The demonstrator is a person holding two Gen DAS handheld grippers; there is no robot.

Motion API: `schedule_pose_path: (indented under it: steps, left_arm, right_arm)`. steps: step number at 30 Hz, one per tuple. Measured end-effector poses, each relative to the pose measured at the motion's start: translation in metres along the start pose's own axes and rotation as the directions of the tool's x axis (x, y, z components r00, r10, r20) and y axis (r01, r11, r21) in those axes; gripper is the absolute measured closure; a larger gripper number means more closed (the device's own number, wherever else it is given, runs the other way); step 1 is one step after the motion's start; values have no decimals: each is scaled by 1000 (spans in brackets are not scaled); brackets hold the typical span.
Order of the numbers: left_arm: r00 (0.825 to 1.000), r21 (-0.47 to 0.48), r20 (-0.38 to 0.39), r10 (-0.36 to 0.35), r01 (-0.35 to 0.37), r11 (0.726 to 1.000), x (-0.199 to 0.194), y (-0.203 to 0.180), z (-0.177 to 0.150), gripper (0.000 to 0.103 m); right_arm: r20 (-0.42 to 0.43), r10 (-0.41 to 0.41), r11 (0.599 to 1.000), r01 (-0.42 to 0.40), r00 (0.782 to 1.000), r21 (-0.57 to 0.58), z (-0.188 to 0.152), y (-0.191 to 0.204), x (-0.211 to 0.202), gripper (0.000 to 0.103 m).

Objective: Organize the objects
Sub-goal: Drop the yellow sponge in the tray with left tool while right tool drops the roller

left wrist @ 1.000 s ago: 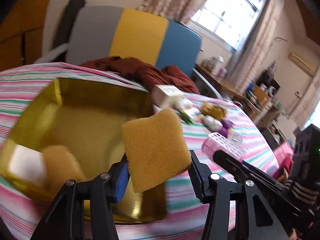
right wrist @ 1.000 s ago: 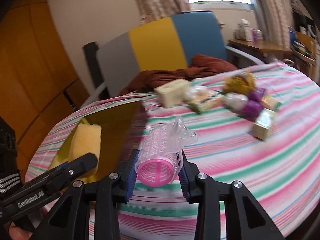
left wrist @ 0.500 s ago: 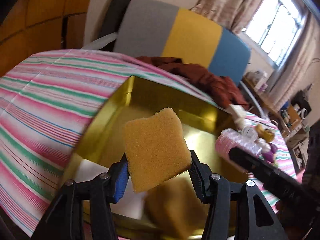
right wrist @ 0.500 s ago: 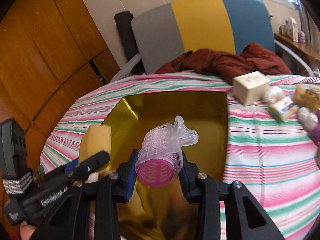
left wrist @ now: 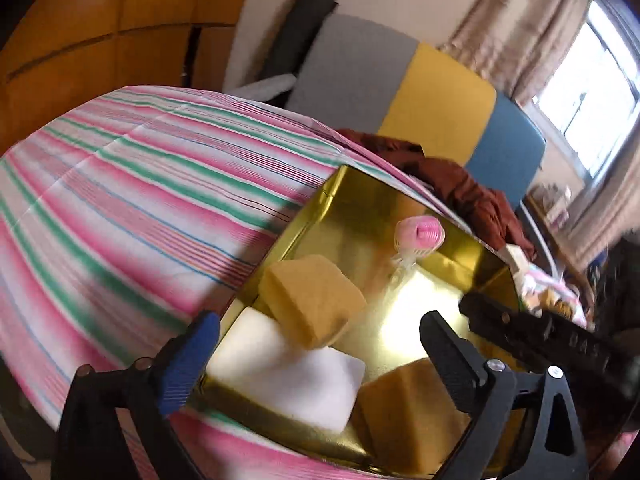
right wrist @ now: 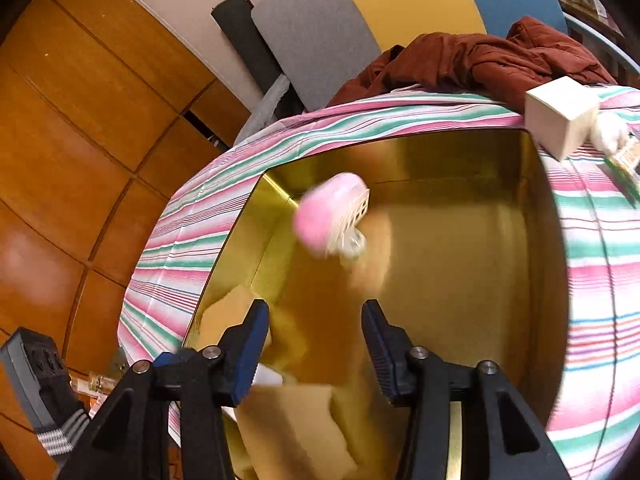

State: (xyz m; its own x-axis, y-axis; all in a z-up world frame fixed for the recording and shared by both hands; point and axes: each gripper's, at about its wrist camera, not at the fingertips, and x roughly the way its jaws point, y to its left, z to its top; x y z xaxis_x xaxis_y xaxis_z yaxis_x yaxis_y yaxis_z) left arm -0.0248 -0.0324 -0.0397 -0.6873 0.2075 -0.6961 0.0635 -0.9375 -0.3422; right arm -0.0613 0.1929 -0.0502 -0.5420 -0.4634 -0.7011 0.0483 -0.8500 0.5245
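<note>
A gold tin (left wrist: 360, 200) (right wrist: 440, 152) sits on the striped tablecloth. My left gripper (left wrist: 320, 326) hovers over its near corner, its jaws opening wide, with nothing between them. Just beyond them a yellow sponge (left wrist: 312, 300) lies tilted on a white sponge (left wrist: 280, 364), and another yellow sponge (left wrist: 408, 420) lies beside them. My right gripper (right wrist: 314, 312) is over the tin too, jaws opening and empty. The pink hair roller (right wrist: 332, 216) (left wrist: 420, 236) is blurred, loose inside the tin past the right fingertips. Yellow sponges (right wrist: 296, 428) show low in the right wrist view.
A white box (right wrist: 560, 116) and small packets stand on the cloth right of the tin. A brown garment (right wrist: 480, 56) lies on a grey, yellow and blue chair (left wrist: 400, 80) behind the table. Wooden panels fill the left. The striped tablecloth (left wrist: 120, 200) left of the tin is bare.
Both grippers swung left over the gold tin. The left one opened and dropped its yellow sponge onto the white sponge. The right one opened and let the pink roller go into the tin.
</note>
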Motion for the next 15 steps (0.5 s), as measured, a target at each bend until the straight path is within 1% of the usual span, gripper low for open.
schedule_pose_path:
  steps: [2,7,11,13,15]
  left_arm:
    - [1000,-36,22,7,-6,999,-8,0,-4,1]
    - [999,-74,45,9,-6,997,-22,-5,-9,0]
    - [999,-80,36,-14,17,997,-28,-14,-13,0]
    - [999,-79,42,-21,24,997,-32,-19,-16,0]
    - [999,-56,33,-33,34,998,-32,-30,-20,0]
  right_arm:
    - [12,-14,1000,14,1000,-5,-5,-4,-10,54]
    - [46,-24,1000,23,999,7,-18,-15,-37,54]
    - [85,-24,1000,23,996,10,-27,-22,-62,54]
    - [107,-40,999,38,993,14,-30,-26,-72,54]
    - [137,-57,998,55,989,19,-35,-30,-85,54]
